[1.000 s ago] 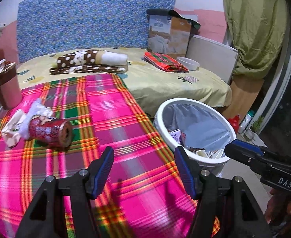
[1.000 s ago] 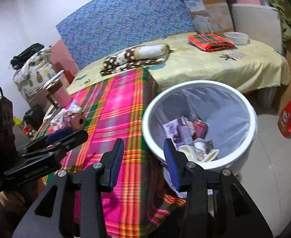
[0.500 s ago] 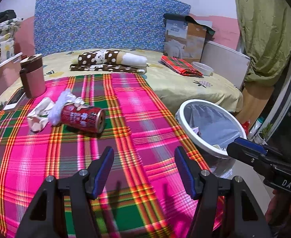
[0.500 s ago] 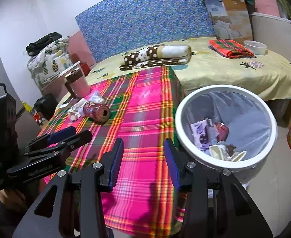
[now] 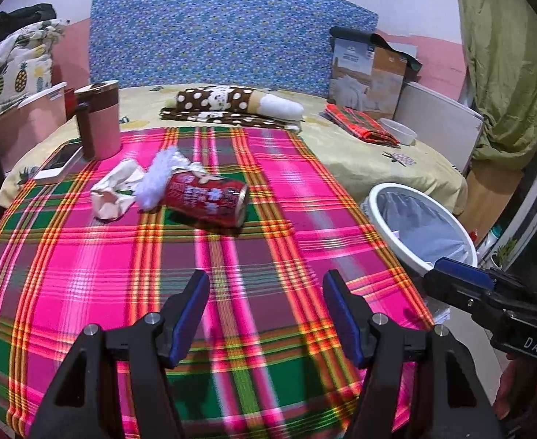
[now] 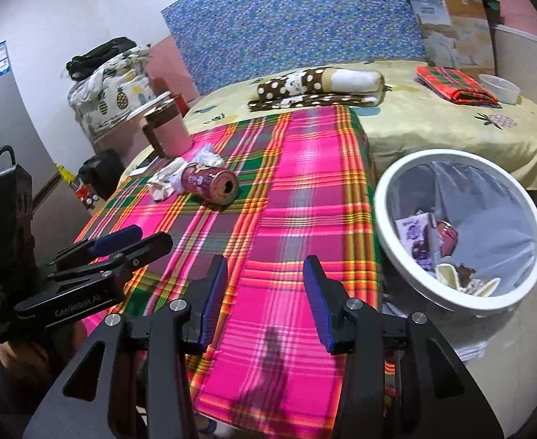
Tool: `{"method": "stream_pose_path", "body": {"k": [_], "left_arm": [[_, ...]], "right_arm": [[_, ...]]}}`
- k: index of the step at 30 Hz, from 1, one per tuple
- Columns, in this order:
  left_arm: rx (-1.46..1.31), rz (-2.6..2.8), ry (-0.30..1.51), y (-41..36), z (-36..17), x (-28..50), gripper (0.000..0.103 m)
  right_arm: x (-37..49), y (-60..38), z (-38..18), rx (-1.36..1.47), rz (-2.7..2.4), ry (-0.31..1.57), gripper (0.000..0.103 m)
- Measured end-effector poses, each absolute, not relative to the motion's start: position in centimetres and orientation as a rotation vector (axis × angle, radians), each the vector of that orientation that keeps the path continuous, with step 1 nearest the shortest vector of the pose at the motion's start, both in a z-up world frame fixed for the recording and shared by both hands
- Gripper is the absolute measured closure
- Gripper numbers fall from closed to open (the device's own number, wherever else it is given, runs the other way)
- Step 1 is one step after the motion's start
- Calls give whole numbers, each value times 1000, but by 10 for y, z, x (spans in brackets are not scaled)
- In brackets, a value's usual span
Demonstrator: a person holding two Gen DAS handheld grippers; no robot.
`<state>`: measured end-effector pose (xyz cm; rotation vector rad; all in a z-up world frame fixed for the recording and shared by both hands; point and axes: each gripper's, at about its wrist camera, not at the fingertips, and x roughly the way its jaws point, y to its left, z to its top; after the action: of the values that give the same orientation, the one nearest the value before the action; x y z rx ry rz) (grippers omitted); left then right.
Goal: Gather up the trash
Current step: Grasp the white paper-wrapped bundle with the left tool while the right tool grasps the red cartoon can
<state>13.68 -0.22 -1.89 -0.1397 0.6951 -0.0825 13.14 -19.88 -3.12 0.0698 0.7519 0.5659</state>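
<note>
Two grippers hang over the near edge of a surface covered with a bright plaid cloth (image 5: 129, 274), and both are empty. The left gripper (image 5: 266, 314) has its blue-padded fingers (image 5: 189, 314) spread wide with nothing between them. The right gripper (image 6: 264, 298) also stands with its fingers parted, less widely, over bare cloth.

Farther back on the cloth lies a red can (image 5: 206, 201) on its side, its open end turned toward the bin side. Touching its far end are a tuft of white tissue (image 5: 158, 175) and a crumpled cream wrapper (image 5: 116, 192). Behind these stands a pink cup with a brown lid (image 5: 98, 119), and a phone (image 5: 58, 162) lies flat just beside it.

Right of the surface, on the floor, sits a white-rimmed bin (image 6: 389, 241) with a grey liner; it already holds scraps of paper and packaging. Beyond the cloth a bed with a yellow sheet (image 6: 433, 128) carries a spotted roll of bedding (image 6: 305, 82).
</note>
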Motion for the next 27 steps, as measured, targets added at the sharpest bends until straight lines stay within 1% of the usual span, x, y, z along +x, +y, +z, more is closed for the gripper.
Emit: {"method": "stream_pose_path", "body": {"k": [3,5,6,7,9,27], "left_arm": [[-149,-64,693,7,-19,137,37],[-155,-60,691,13,-18,137,37],[-158,-64,692,16,-18,137,37],[-161,-67,693,19,-17,138,37],[-171,-67,699,25,-16,139,37],[-215,27,702,86,-17,159,37]], "right_arm": [[134,-192,-32,55,581,757,58],[137,-187,-33,45,593,761,55],[137,-185,-33,42,597,761,50],[138,-183,-33,38,603,761,43],[141,-178,-32,28,618,762,38],[187,-123,-31,-114,713,764,38]]}}
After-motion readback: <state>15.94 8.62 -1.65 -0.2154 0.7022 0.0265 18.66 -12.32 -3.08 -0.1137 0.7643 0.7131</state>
